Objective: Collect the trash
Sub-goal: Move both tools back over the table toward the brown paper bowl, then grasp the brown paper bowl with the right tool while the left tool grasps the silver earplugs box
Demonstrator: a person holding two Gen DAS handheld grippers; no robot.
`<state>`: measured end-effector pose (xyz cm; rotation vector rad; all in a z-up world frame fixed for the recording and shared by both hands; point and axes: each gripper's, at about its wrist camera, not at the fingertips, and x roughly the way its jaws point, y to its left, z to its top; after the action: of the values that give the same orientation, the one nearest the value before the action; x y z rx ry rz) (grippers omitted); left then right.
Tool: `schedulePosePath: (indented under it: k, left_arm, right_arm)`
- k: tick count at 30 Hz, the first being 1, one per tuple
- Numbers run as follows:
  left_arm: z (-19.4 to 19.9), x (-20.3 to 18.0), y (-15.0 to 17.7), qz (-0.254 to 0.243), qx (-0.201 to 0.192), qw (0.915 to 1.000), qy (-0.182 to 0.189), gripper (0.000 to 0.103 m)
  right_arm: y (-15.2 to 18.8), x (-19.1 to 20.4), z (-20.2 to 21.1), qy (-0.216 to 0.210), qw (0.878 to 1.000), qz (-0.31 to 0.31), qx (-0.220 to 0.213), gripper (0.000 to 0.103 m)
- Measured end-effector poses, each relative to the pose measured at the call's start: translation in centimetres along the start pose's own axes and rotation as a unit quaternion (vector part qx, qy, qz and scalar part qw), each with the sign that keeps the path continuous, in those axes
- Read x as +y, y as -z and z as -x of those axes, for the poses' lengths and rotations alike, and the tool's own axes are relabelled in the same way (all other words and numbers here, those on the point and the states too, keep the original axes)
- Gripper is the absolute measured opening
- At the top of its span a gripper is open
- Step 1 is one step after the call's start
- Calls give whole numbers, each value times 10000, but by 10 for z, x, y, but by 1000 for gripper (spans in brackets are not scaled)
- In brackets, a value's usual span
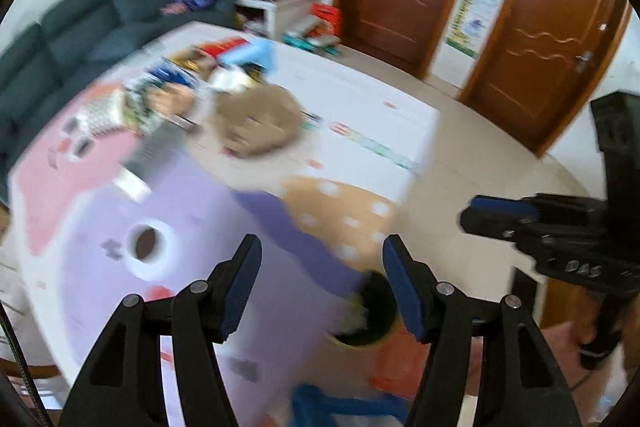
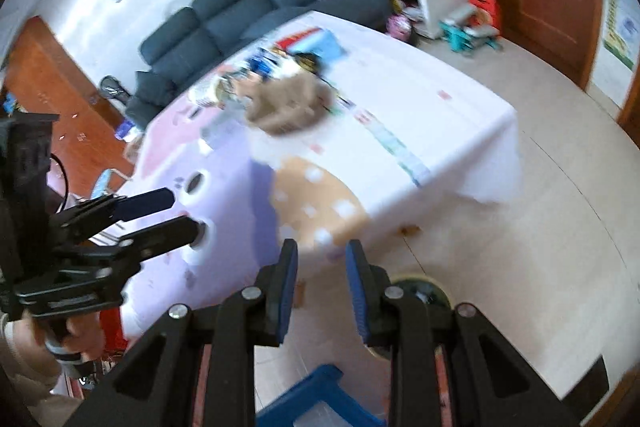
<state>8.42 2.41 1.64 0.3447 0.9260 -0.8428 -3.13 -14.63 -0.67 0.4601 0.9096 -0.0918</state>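
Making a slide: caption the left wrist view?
Empty left gripper hovers over the cluttered table, trash bin below, right gripper alongside.

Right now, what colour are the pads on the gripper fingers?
Blue pads on black fingers; the right wrist view shows them best.

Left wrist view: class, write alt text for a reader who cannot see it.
The open, empty left gripper hangs above a table draped in a pastel cartoon cloth, with a bin on the floor below. Blurred clutter sits on the table's far side, the right gripper enters at right, and a dark sofa stands behind.
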Motion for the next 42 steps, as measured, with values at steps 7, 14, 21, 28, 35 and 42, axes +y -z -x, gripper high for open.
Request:
schedulePosePath:
  k: [7,14,21,28,35,42]
  left_arm:
    - [-7,66,-28,25,-89,9993,-365,62]
    - [-34,135,-58,193,220,9989,-372,70]
    - [-90,183,-77,251,838,9957,-299,70]
    - [-139,194,-89,-160,1278,9908,-428,70]
    - [-162,192,-94,-647,1516,9857,-342,70]
    - [-184,196,-101,-693,1714,9825,-222,70]
  right_arm:
    - [-54,19,-51,-72,9999,-72,132,25]
    - [-105,16,-110,-157,9980,-479,377,25]
    - [-136,12,-160,55,9963,-580,629,25]
    - [-146,11,-183,91,9945,-602,854,25]
    - [-157,6,-161,-106,9967,-415,696,25]
    - [-161,-3,-171,207,9969,-259,712,41]
